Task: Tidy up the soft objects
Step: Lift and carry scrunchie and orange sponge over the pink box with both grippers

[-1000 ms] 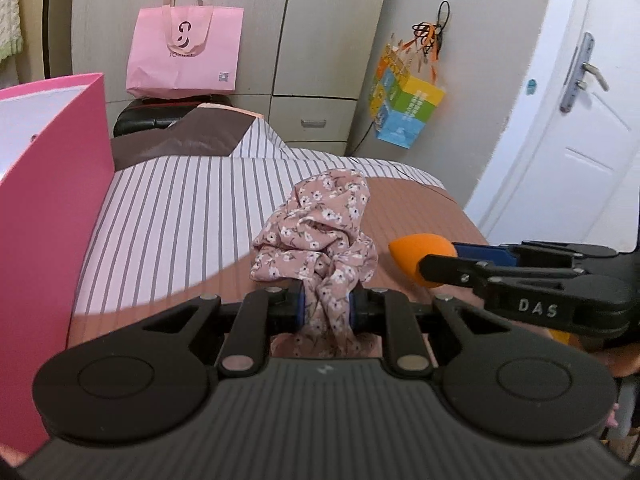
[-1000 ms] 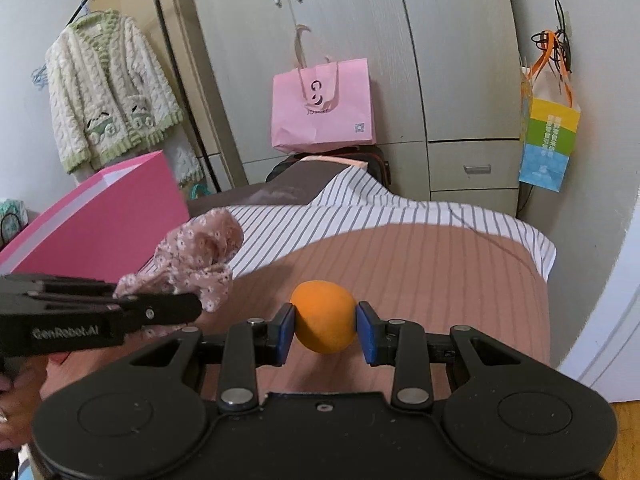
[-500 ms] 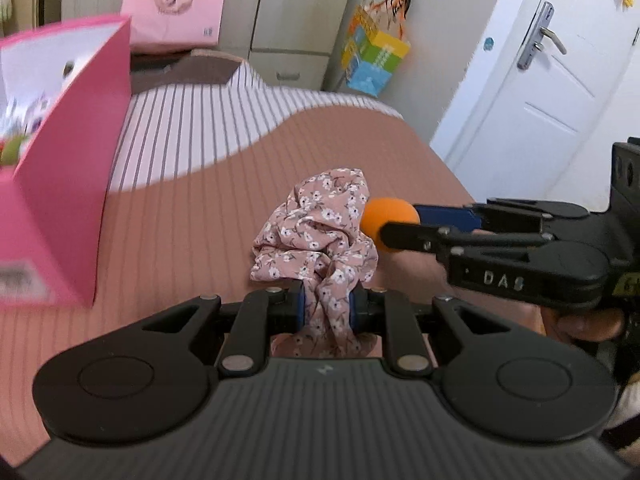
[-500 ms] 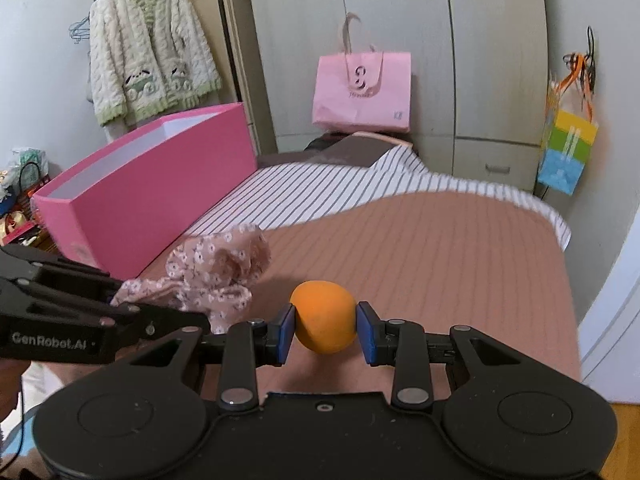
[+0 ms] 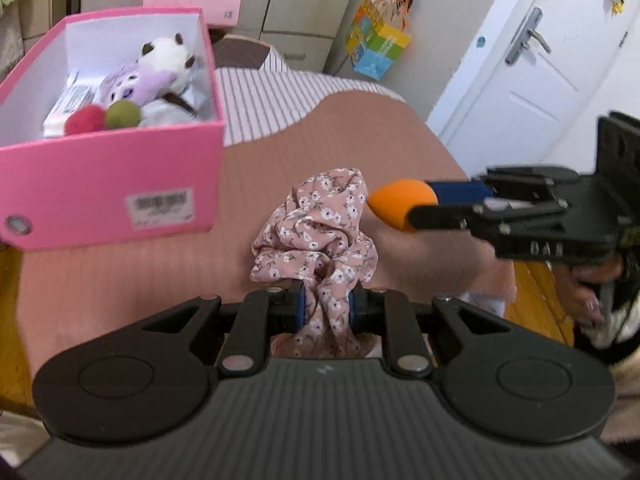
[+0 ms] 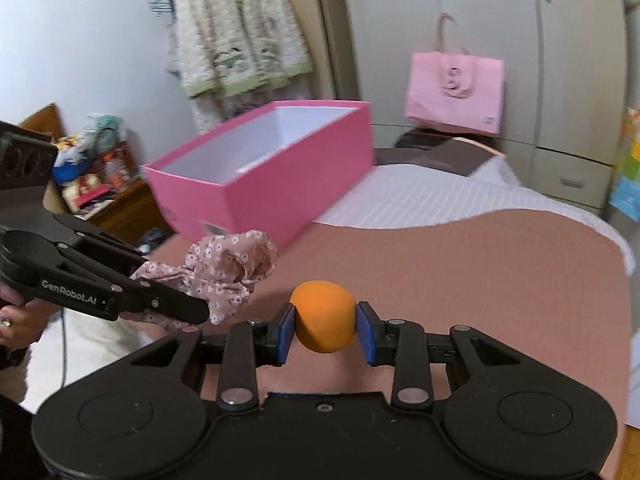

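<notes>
Now | left fingers (image 5: 325, 307) pinch scrunchie (image 5: 316, 232), bunched forward | right fingers (image 6: 325, 332) clamp sponge (image 6: 323, 316), tip leftward

one floral scrunchie (image 5: 316, 236), one orange sponge (image 6: 323, 317), one pink box (image 5: 112, 184), two claws (image 5: 326, 308)

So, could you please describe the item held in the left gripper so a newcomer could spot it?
Start at the open pink cardboard box on the bed. Just right of it, the left gripper pinches a dusty-pink floral fabric scrunchie: ruffled and patterned, unlike the smooth orange sponge beside it.
</notes>
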